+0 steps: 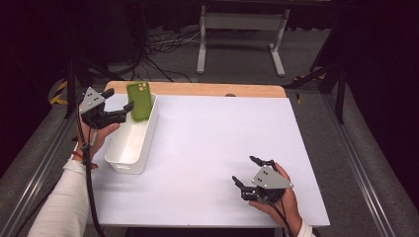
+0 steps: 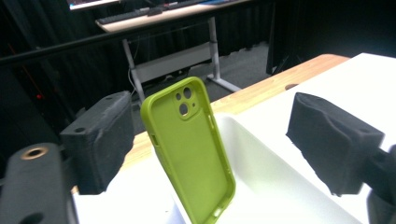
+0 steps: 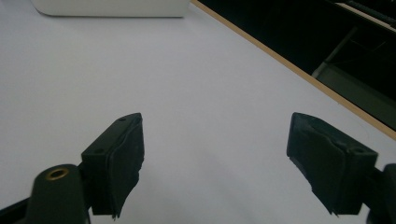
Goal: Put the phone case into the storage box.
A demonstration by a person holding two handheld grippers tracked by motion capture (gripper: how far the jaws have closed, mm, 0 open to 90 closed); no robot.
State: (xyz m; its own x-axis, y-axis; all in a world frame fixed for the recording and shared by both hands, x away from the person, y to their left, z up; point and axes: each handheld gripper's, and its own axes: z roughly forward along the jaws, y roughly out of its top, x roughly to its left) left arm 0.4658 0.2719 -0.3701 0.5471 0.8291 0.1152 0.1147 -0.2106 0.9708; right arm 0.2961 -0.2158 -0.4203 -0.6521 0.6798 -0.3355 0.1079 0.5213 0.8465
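Note:
A green phone case (image 1: 139, 100) stands nearly upright in the far end of a white bin (image 1: 129, 148), leaning on the bin's end wall. In the left gripper view the phone case (image 2: 189, 149) shows its hollow inside and camera cutouts. My left gripper (image 1: 118, 100) is open just left of the case, its jaws wide apart and not touching it. The left gripper (image 2: 210, 140) frames the case between its two pads. My right gripper (image 1: 246, 170) rests open low over the white table cover (image 1: 212, 148) at the front right, holding nothing.
The white bin (image 3: 107, 7) lies along the table's left side. A wooden strip (image 1: 197, 89) runs along the table's far edge. Beyond it stand a desk frame (image 1: 242, 34) and floor cables. Metal rails flank the table.

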